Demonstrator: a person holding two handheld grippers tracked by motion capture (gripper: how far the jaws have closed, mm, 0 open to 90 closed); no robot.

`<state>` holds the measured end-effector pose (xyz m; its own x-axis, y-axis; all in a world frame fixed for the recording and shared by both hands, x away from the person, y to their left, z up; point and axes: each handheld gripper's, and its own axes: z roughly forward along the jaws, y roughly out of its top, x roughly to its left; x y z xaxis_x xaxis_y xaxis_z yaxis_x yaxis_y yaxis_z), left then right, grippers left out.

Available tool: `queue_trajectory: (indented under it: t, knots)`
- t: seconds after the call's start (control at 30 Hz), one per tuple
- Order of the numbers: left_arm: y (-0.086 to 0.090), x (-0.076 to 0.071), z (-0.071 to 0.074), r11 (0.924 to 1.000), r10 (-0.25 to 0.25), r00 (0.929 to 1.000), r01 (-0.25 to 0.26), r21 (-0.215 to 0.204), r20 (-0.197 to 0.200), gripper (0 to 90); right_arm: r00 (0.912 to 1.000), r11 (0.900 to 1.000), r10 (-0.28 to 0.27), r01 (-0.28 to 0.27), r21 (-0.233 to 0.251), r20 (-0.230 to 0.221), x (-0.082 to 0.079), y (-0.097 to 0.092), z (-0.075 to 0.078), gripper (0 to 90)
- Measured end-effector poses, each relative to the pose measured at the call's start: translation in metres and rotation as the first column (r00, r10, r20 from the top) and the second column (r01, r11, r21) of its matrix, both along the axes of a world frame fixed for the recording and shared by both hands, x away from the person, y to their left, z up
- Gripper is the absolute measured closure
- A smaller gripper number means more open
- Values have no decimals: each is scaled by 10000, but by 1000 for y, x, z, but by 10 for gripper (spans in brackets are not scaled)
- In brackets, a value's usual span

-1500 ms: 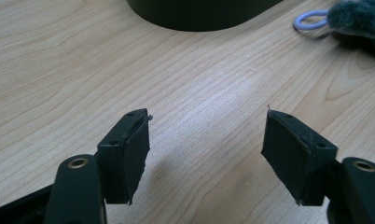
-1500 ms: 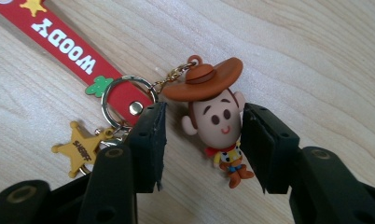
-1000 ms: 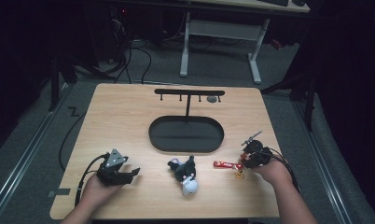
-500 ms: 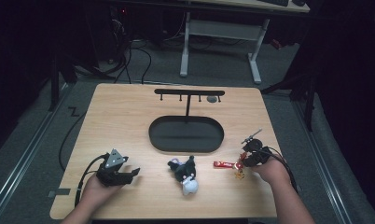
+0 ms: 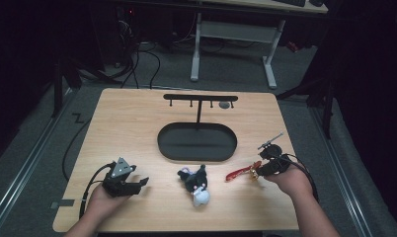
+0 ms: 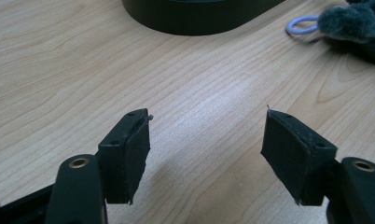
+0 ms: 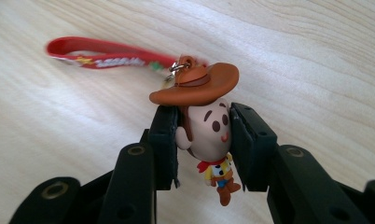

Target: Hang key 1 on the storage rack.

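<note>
We have the cowboy charm (image 7: 205, 122) pinched by its head between the pads of our right gripper (image 7: 204, 140), the jaws having just closed onto it; the hat sits above the pads and the little body hangs below, so the grip looks firm on the widest, hardest part. Its red strap (image 7: 101, 57) trails free toward the middle of the table, left loose, we judge, so its loop can go over a peg. The charm (image 5: 254, 172) is near the right edge of the table (image 5: 132, 123), toward the front. The rack (image 5: 200, 98) with its pegs stands toward the back edge, rising from the dark oval base (image 5: 197, 142). A plush toy (image 5: 196, 184) lies near the front edge. Our left gripper (image 5: 137, 183) rests near the front left corner, jaws wide apart and empty, out of the way.
</note>
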<state>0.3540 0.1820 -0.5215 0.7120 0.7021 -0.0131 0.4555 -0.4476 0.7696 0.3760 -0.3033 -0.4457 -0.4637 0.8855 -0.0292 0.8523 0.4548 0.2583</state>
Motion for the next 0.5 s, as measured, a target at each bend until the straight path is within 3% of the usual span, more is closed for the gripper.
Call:
queue_trajectory:
  t: [0.5]
  knots:
    - [3, 0, 1, 9998, -64, 10000, 64, -161, 11, 330, 9993, 9978, -132, 155, 639, -362, -23, 12, 44, 641]
